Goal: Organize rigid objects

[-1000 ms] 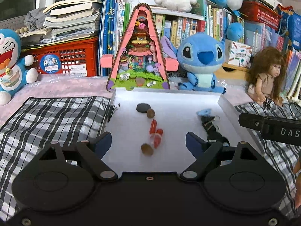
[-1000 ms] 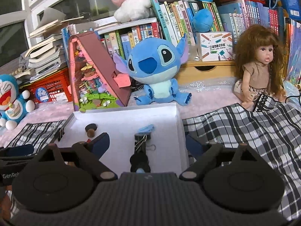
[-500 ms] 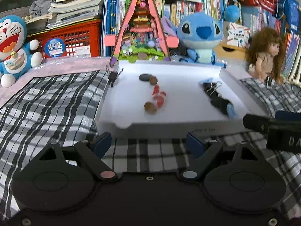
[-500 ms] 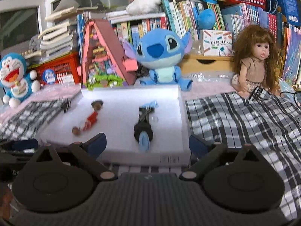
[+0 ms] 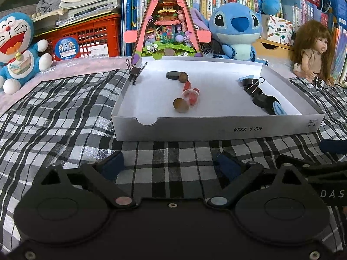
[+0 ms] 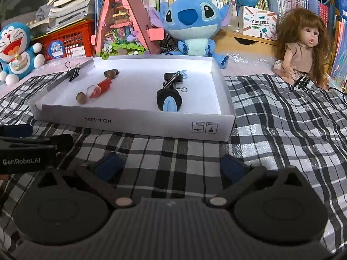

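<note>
A white shallow box point(image 5: 216, 127) point(image 6: 138, 123) lies on the plaid cloth ahead of both grippers. Inside on the left are a black disc point(image 5: 172, 75), brown round pieces point(image 5: 181, 105) and red capsules point(image 5: 190, 94) point(image 6: 104, 85). Inside on the right lie black binder clips and discs point(image 5: 256, 88) point(image 6: 171, 80) with a blue clip point(image 5: 279, 108) point(image 6: 169, 106). A binder clip point(image 5: 135, 70) point(image 6: 73, 72) is on the box's left wall. My left gripper point(image 5: 171, 163) is open and empty over the cloth. My right gripper point(image 6: 170, 166) is open and empty, beside it.
Behind the box stand a pink triangular toy house point(image 5: 168, 21), a blue Stitch plush point(image 5: 236, 28), a doll point(image 6: 301, 47), a Doraemon plush point(image 5: 17, 47), a red crate point(image 5: 86, 39) and shelves of books. Plaid cloth point(image 6: 282, 119) covers the surface around.
Both grippers have pulled back from over the box toward me and now sit over the cloth in front of it. The objects in the box have not moved.
</note>
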Motion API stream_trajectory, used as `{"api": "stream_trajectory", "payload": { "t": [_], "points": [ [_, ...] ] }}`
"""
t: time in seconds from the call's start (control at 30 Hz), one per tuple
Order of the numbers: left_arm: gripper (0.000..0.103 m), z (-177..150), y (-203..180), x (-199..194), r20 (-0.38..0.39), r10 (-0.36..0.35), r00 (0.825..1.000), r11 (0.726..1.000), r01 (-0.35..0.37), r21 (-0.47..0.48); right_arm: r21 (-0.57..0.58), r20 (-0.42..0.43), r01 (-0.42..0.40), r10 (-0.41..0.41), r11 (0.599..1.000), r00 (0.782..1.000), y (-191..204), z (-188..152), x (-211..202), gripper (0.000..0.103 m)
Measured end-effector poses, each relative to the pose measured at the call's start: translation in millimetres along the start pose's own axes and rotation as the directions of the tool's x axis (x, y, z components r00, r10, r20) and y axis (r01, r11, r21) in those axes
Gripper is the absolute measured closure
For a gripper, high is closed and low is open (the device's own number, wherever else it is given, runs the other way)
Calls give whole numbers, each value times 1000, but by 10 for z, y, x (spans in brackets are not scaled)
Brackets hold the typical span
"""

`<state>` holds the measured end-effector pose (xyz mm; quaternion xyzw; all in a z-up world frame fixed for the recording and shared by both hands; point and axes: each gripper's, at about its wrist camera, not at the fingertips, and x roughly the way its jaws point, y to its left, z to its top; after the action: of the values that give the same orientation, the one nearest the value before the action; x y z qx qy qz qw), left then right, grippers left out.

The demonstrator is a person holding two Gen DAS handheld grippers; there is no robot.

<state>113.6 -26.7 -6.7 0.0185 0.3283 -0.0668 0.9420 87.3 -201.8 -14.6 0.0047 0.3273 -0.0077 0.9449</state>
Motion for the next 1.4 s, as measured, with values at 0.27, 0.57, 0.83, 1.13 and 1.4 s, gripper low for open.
{"api": "stream_trajectory", "payload": {
  "t": [0.27, 0.57, 0.83, 1.13, 1.4],
  "points": [
    [1, -5, 8, 21, -9, 6, 1000, 1000, -6, 0, 4, -1, -3, 3, 1000, 1000, -5, -2, 4, 0],
    [0, -7, 9, 19, -9, 6, 1000, 1000, -6, 1, 3, -1, -2, 2, 1000, 1000, -7, 2, 5, 0],
    [0, -6, 7, 21, -9, 7, 1000, 1000, -7, 1, 3, -1, -2, 2, 1000, 1000, -5, 5, 6, 0],
    [0, -8, 5, 23, -9, 7, 1000, 1000, -7, 1, 3, -2, -2, 2, 1000, 1000, -5, 7, 6, 0],
    [0, -9, 4, 23, -9, 7, 1000, 1000, -7, 2, 3, -1, -2, 2, 1000, 1000, -5, 7, 7, 0]
  ]
}}
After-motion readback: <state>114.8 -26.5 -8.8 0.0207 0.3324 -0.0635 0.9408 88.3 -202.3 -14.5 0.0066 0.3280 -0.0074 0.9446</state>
